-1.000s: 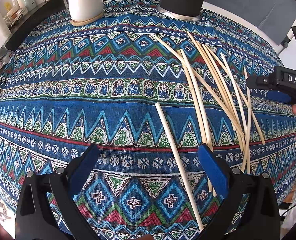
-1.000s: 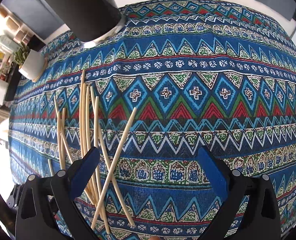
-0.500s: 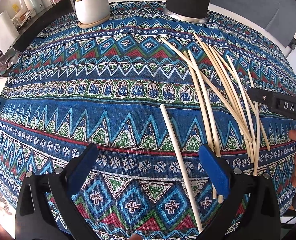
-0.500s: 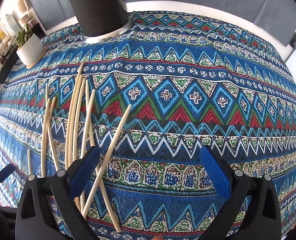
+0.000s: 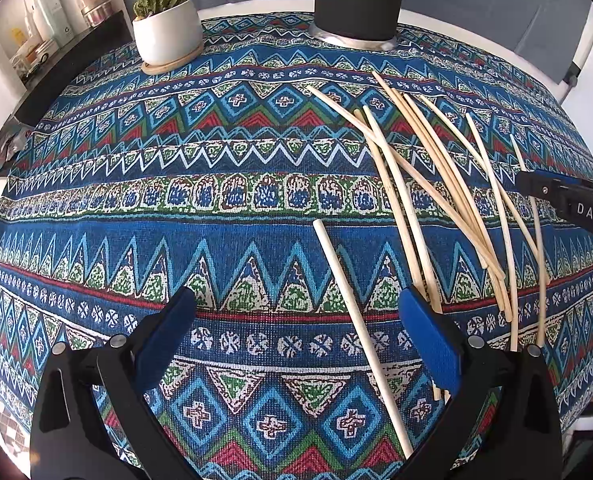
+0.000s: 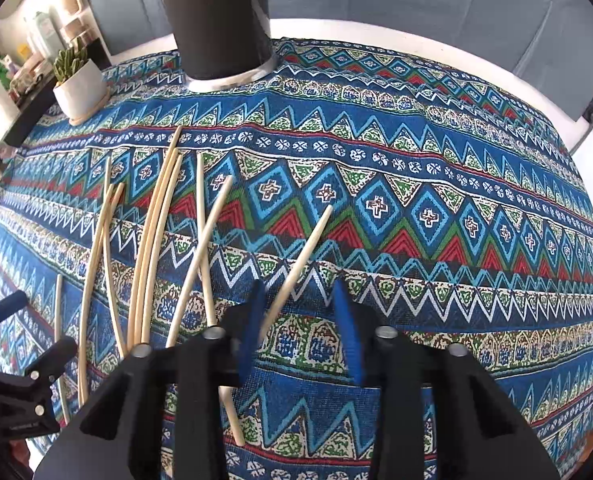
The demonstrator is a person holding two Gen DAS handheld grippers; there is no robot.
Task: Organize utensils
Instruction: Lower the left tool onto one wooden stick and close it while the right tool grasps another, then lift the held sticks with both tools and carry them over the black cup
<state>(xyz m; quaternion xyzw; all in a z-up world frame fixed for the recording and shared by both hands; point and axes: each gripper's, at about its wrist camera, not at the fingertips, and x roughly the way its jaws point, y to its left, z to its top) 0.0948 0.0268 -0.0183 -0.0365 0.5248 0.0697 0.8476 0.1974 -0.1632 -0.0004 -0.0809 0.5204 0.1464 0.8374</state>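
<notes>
Several pale wooden chopsticks point(image 5: 436, 184) lie scattered on the patterned tablecloth point(image 5: 216, 216). One separate chopstick point(image 5: 356, 312) lies on the cloth between the wide-apart jaws of my open left gripper point(image 5: 296, 300), untouched. My right gripper point(image 6: 296, 284) is closing, its jaws narrowed around one chopstick point(image 6: 300, 256) that slants between them close to the left pad point(image 6: 252, 320); a gap still shows on the right side. Other chopsticks point(image 6: 152, 240) fan out to its left. A black cylindrical holder point(image 6: 216, 20) stands at the table's far side.
A white pot with a cactus point(image 5: 164, 36) sits on a coaster at the far left of the table. The black holder point(image 5: 360, 0) stands at the far edge. The right gripper's body point(image 5: 572, 200) reaches in from the right over the chopsticks. Shelves with bottles point(image 5: 44, 8) stand beyond the table.
The right gripper's jaws have gone from wide apart to narrow, and it has shifted left and rolled so one chopstick now lies between them. The left gripper has stayed put, open.
</notes>
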